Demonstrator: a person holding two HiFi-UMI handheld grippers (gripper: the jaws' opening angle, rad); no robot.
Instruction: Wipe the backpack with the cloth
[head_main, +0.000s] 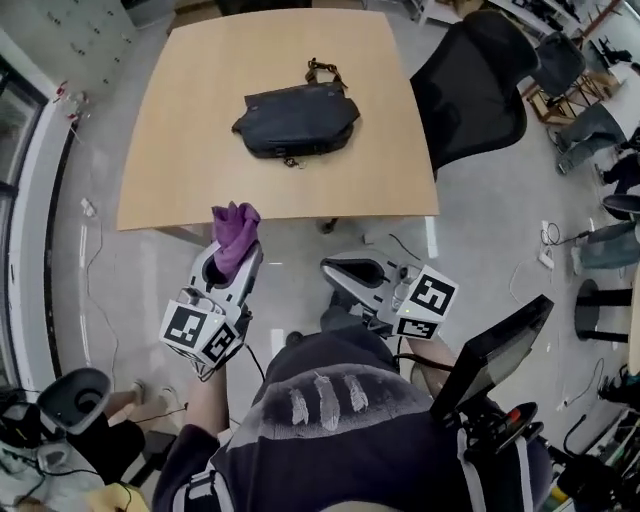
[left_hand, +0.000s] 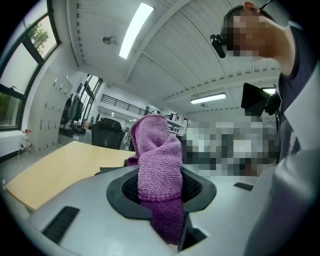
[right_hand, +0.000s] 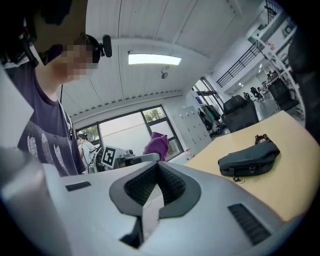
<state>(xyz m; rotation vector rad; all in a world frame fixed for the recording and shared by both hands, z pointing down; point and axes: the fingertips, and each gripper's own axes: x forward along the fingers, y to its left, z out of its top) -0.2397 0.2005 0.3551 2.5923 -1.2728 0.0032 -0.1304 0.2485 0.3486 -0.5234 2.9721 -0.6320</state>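
Observation:
A black backpack (head_main: 297, 122) lies flat on the wooden table (head_main: 200, 130), strap toward the far side; it also shows in the right gripper view (right_hand: 248, 159). My left gripper (head_main: 228, 262) is shut on a purple cloth (head_main: 236, 236), held below the table's near edge, well short of the backpack. The cloth (left_hand: 157, 165) sticks up bunched between the jaws. My right gripper (head_main: 352, 271) hangs to the right of it, also off the table, jaws closed together with nothing in them (right_hand: 156, 187).
A black office chair (head_main: 470, 85) stands at the table's right side. A monitor on an arm (head_main: 495, 352) is near my right hip. Cables and a power strip (head_main: 547, 257) lie on the grey floor. Other chairs stand at the far right.

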